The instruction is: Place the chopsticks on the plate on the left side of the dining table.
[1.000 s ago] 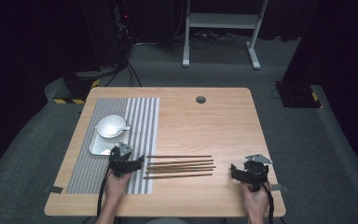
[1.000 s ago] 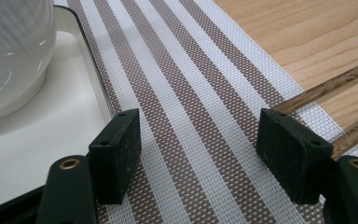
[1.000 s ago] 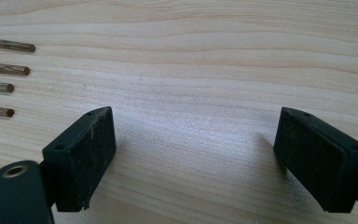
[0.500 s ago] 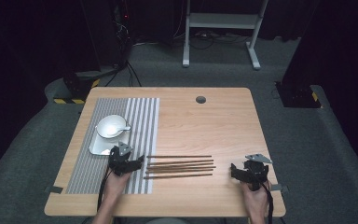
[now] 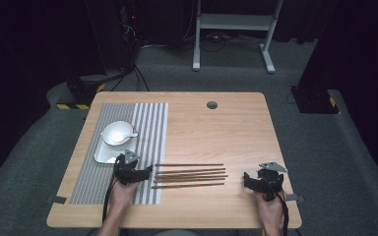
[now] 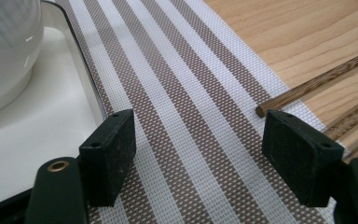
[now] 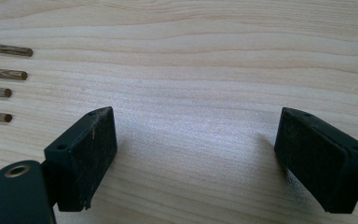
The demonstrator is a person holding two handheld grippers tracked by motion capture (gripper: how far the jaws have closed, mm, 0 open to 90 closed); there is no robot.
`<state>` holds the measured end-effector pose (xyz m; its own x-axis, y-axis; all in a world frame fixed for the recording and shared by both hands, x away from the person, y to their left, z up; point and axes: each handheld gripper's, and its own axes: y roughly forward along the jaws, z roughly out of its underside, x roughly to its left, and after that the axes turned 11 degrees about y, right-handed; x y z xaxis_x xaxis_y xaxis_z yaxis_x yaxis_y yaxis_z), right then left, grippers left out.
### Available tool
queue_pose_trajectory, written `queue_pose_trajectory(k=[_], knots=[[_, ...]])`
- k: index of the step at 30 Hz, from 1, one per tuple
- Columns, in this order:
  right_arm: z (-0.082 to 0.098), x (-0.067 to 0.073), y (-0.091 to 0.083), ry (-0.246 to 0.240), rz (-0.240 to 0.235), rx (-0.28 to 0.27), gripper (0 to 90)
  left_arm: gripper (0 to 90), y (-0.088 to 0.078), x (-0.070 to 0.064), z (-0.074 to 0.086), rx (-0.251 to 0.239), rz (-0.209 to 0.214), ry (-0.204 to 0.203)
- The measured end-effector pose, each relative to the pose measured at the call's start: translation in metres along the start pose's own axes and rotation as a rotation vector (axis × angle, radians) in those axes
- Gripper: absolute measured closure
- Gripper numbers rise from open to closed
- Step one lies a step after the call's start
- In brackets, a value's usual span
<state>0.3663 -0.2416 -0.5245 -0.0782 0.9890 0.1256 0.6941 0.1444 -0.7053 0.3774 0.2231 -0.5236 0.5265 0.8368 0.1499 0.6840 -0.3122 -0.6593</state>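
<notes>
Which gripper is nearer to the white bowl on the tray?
Left. The left gripper sits on the striped mat just below the tray holding the white bowl. The right gripper rests far across the table, beyond the chopsticks.

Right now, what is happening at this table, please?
A person holds a claw in each hand over a wooden table. The left claw, whose jaws have just been opening, is open and empty above the striped placemat, beside the near ends of four wooden chopsticks. The right claw is open over bare wood, past their other ends. A white bowl sits on a white tray on the placemat.
</notes>
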Motion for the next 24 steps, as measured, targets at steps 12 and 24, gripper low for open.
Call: queue_pose_trajectory(k=[12, 24], knots=[[0.0, 0.0, 0.0, -0.006, -0.005, -0.001, 13.5, 25.0, -0.012, -0.003, -0.011, -0.054, 0.069, 0.032], [0.0, 0.0, 0.0, -0.012, -0.008, -0.001, 13.6, 25.2, -0.01, -0.008, -0.034, -0.087, 0.161, 0.07]])
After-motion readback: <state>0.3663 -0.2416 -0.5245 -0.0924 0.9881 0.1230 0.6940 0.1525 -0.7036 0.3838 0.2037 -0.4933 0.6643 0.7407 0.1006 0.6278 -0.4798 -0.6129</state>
